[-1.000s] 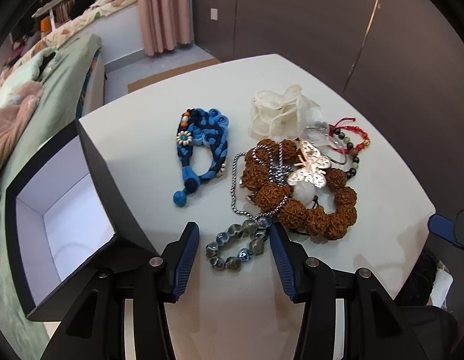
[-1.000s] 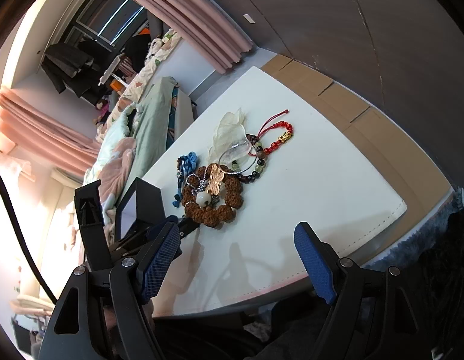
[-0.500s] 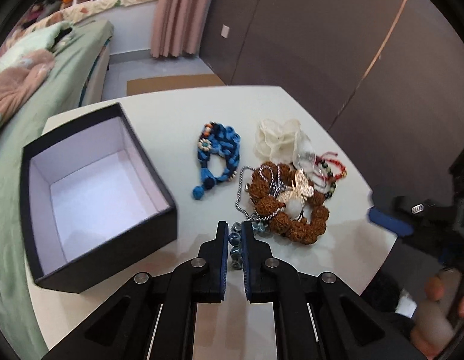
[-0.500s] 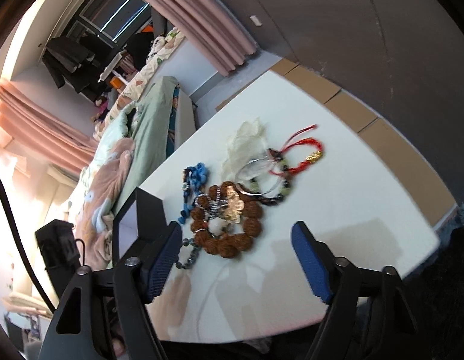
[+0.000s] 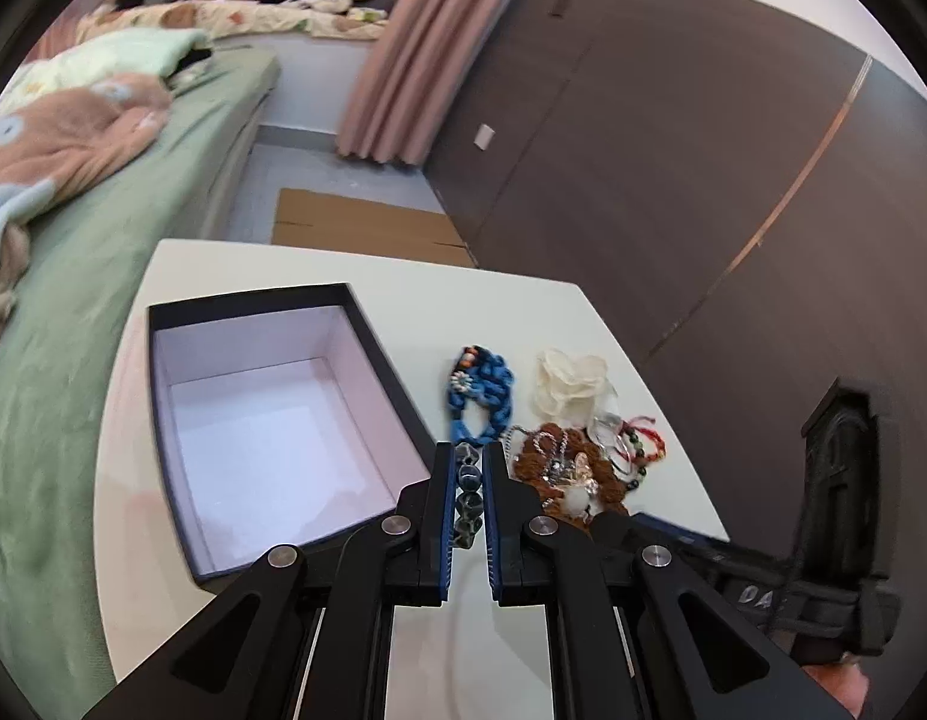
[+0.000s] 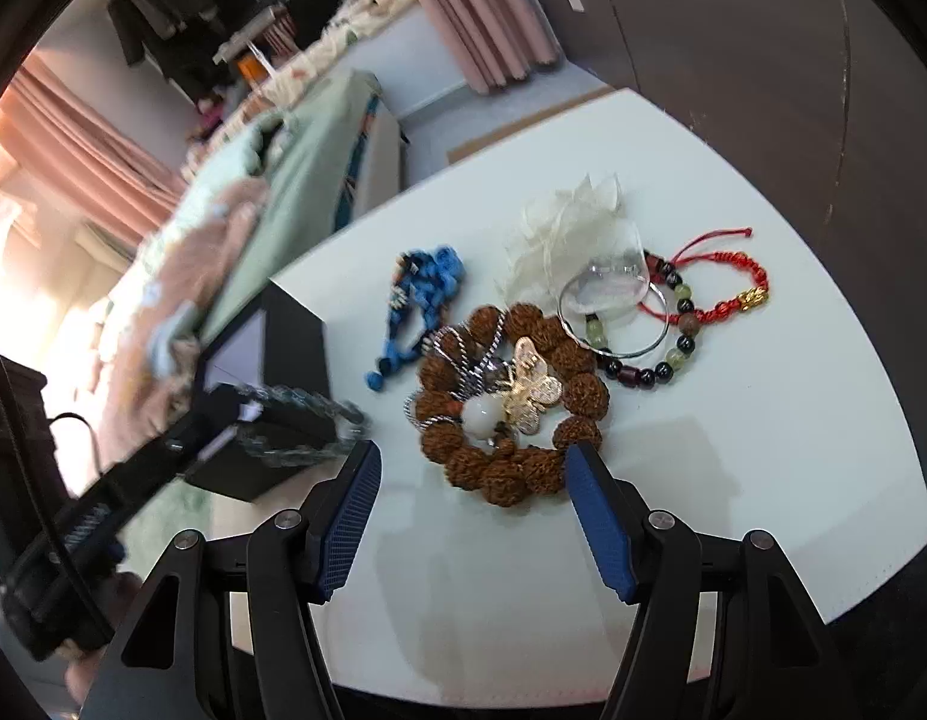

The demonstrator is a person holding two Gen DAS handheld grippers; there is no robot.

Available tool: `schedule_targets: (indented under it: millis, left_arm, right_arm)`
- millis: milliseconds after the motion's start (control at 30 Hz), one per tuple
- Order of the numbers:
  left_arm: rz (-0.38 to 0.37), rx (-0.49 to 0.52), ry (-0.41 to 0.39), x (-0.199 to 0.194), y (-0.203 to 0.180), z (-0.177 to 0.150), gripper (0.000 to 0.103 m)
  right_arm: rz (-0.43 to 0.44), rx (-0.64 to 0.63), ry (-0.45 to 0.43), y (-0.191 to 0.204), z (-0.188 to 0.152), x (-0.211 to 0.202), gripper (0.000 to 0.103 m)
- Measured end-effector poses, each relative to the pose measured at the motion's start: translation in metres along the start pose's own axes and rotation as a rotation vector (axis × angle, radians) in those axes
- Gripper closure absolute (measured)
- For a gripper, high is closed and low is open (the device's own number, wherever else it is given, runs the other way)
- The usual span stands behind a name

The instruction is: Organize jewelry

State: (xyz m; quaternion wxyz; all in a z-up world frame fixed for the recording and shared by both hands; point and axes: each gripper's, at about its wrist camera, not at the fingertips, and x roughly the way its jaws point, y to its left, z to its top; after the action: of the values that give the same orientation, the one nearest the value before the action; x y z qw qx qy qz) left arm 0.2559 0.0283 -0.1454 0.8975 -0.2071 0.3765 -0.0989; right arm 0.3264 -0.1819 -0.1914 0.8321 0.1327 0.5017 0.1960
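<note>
My left gripper (image 5: 465, 462) is shut on a grey-blue bead bracelet (image 5: 468, 495), lifted off the table beside the open black box (image 5: 271, 420) with a white inside. In the right wrist view the bracelet (image 6: 301, 426) hangs blurred from the left gripper in front of the box (image 6: 295, 336). My right gripper (image 6: 472, 465) is open and empty above the table's near side, just in front of the brown seed-bead bracelet (image 6: 511, 414) with a butterfly pendant (image 6: 526, 390). A blue cord bracelet (image 6: 421, 300), a white fabric flower (image 6: 571, 228), a silver bangle (image 6: 613, 315), a dark bead bracelet (image 6: 673, 324) and a red cord bracelet (image 6: 727, 282) lie on the table.
The white table (image 6: 763, 450) has its front edge close under my right gripper. A bed with green and pink bedding (image 5: 73, 210) stands left of the table. Dark wall panels (image 5: 673, 150) rise behind it, and cardboard (image 5: 367, 228) lies on the floor.
My left gripper closed on the grey-blue bead bracelet, lifted it off the table and moved toward the box. My right gripper moved in closer to the jewelry pile, still open.
</note>
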Motion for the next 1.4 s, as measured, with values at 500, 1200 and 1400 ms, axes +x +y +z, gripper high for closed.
schedule_targets:
  millis: [500, 1200, 1400]
  left_arm:
    - [-0.008, -0.042, -0.091, -0.020, 0.014, 0.006, 0.095]
    - [-0.003, -0.111, -0.150, -0.035, 0.035, 0.009, 0.095]
    - [-0.002, -0.129, -0.153, -0.040, 0.042, 0.006, 0.095]
  right_arm:
    - [-0.094, -0.170, 0.019, 0.031, -0.002, 0.010, 0.041]
    - [-0.389, -0.687, 0.374, 0.089, 0.006, 0.059, 0.075]
    - [-0.366, -0.693, 0.342, 0.088, 0.013, 0.058, 0.076]
